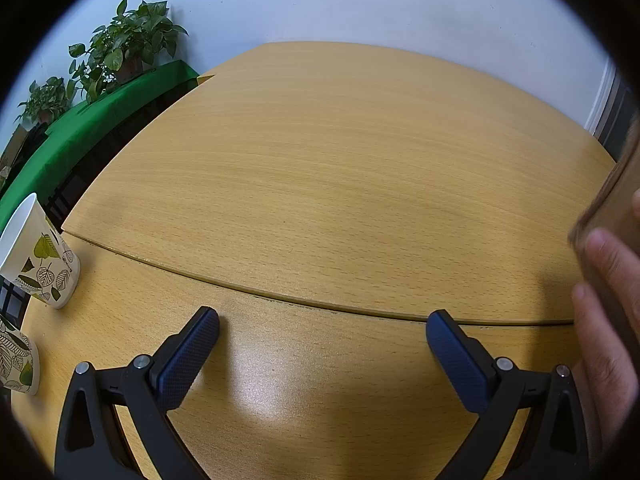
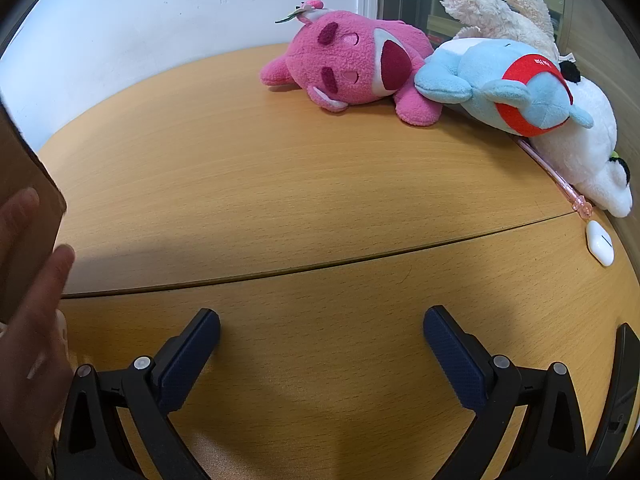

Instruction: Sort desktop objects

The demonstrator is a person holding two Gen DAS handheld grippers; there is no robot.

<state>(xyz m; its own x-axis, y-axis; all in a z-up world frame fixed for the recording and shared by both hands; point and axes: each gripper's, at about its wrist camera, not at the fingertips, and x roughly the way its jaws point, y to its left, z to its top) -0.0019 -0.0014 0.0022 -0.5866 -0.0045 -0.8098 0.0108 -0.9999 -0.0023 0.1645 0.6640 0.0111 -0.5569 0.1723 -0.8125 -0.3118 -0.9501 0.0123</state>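
A: Where do the things to sort lie from each pair of tongs?

B: The right gripper (image 2: 322, 328) hangs over bare wooden table (image 2: 280, 184) with its jaws spread as wide as they go and nothing between them. Its work lies ahead and off to its right: a pink plush (image 2: 352, 68), a blue plush (image 2: 516, 88) leaning on it, a white plush (image 2: 588, 148) and a cream plush (image 2: 496, 12) behind.

A: Anything smaller?

B: A pink pen (image 2: 560, 178) runs out from under the white plush, its long axis slanting toward the near right edge, and a small white object (image 2: 599, 242) (perhaps an eraser, I cannot tell) sits just beyond its tip.

A: And the left?

B: The left gripper (image 1: 322, 332) is equally wide open and empty. Two leaf-printed paper cups, one (image 1: 40, 256) upright and another (image 1: 18, 360) nearer, stand well off to its left. I judge the right hand nearer the toys, the left nearer the cups.
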